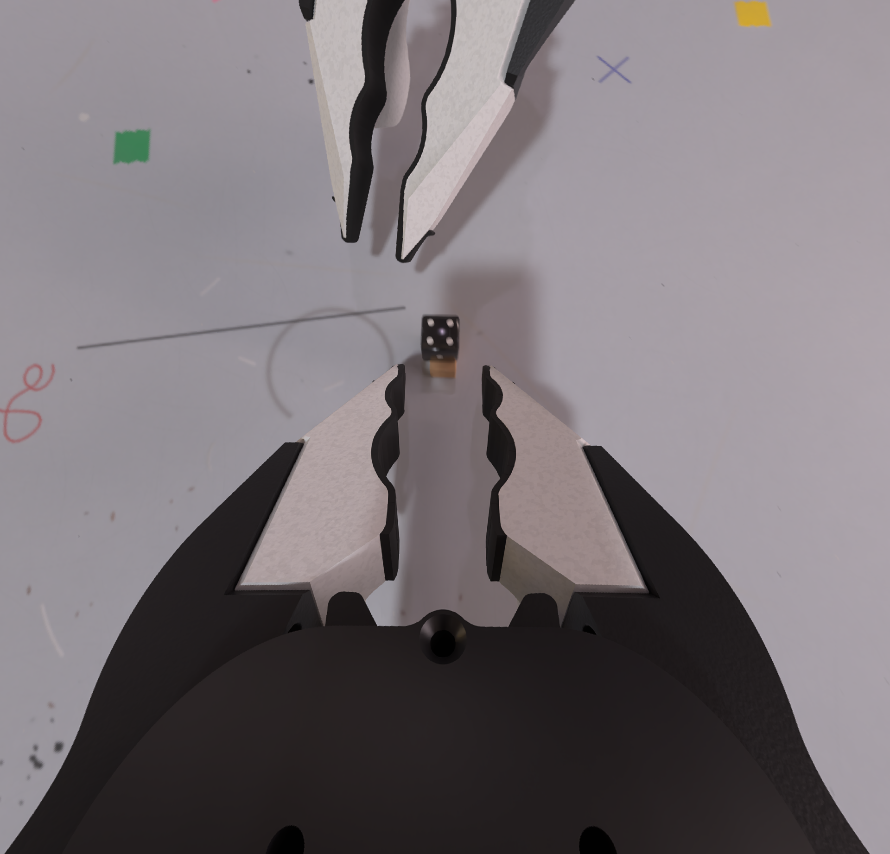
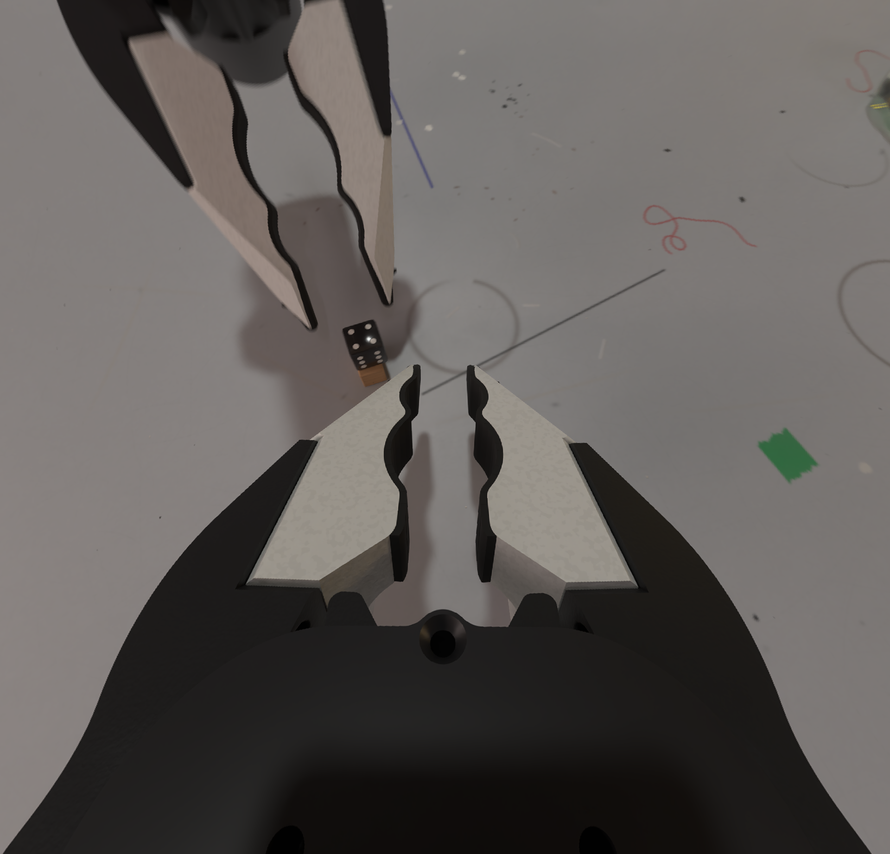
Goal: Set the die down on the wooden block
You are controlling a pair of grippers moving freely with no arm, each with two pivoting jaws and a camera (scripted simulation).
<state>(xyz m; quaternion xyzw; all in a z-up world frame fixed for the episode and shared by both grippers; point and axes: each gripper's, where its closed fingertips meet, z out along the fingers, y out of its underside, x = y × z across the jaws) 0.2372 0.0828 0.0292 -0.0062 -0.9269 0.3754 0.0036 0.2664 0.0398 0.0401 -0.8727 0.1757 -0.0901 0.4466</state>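
A black die (image 1: pixel 439 337) with white pips sits on top of a small wooden block (image 1: pixel 442 369) on the grey table; both also show in the right wrist view, the die (image 2: pixel 364 346) above the block (image 2: pixel 373 375). My left gripper (image 1: pixel 443 367) is open and empty, raised above and just short of the stack. My right gripper (image 2: pixel 443 367) is open and empty, to the right of the stack. In the left wrist view the right gripper (image 1: pixel 378 248) hangs beyond the die; in the right wrist view the left gripper (image 2: pixel 350 315) hangs beyond it.
The grey table carries a green tape patch (image 1: pixel 131 146), a yellow patch (image 1: pixel 752 14), a blue cross (image 1: pixel 614 69), a pencilled circle (image 2: pixel 464 326), a dark line (image 1: pixel 241 328) and a red scribble (image 1: pixel 26 405).
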